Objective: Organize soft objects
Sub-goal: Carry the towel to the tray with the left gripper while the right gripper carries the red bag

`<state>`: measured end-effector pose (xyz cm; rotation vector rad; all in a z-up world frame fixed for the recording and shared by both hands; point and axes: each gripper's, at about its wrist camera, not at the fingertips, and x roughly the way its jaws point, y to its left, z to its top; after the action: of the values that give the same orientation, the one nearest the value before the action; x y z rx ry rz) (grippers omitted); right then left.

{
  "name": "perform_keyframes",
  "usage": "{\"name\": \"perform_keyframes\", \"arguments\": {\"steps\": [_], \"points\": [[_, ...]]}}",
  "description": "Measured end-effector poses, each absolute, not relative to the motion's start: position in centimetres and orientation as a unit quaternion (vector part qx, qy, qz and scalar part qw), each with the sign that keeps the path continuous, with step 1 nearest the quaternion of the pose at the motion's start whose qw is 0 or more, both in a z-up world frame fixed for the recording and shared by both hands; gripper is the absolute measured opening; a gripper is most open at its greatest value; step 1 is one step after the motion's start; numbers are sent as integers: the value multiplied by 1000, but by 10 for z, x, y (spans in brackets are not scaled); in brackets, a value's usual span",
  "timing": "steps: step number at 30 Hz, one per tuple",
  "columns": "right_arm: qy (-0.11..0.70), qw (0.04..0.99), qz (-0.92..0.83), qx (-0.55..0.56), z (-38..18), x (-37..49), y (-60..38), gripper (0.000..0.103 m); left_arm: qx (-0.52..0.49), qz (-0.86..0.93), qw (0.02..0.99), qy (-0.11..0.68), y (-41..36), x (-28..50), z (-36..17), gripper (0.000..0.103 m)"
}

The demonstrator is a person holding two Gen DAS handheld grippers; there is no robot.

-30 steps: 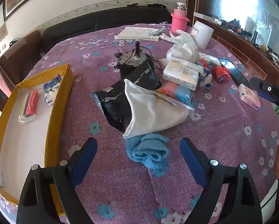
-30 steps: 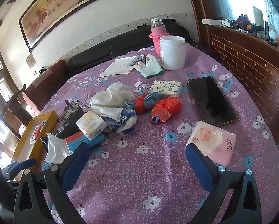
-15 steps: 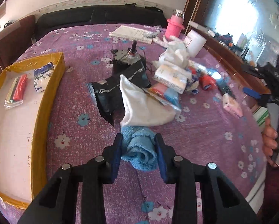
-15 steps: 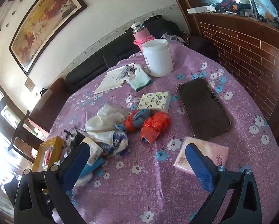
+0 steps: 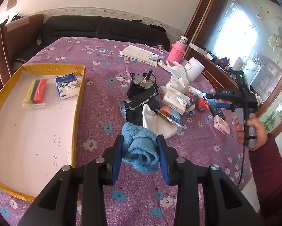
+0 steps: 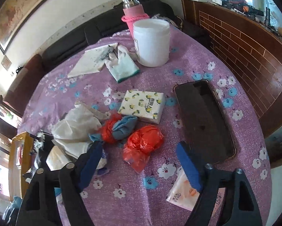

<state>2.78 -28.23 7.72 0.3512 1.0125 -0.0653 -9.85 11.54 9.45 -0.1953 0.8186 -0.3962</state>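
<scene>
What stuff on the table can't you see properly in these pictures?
- Pink tissue pack, right wrist view: partly behind the right gripper, whose jaws have just been closing with nothing gripped.
- Black packet, left wrist view: its lower end is hidden by the blue towel clamped in the left gripper.
- Yellow box, right wrist view: cut off by the picture's dark edge.
- Writing on the white jar: too small to read.

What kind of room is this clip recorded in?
Most likely a home living or dining room: a round table under a purple flowered cloth, a dark sofa along the wall behind it, and a framed painting hanging above.
</scene>
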Motion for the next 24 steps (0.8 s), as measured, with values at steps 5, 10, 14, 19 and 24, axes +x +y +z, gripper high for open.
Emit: {"name": "perform_keyframes", "arguments": {"steps": [5,10,14,19,24], "points": [[513,838,-52,177,50,47,-279,58,-107,-179,898,388,129,-105,101,34],[496,838,-37,226,43,38,-293,38,-122,-144,907,376,169,-116,116,34],[463,857,-41,223,64,10,-300,38,-118,-83,919,367,215,-121,124,34],[423,884,-35,198,108,-20,-286,38,-91,-12,915,392,262,-102,116,35],[411,894,38,173,136,-24,-231,38,-94,3,897,431,292,-56,98,35]]}}
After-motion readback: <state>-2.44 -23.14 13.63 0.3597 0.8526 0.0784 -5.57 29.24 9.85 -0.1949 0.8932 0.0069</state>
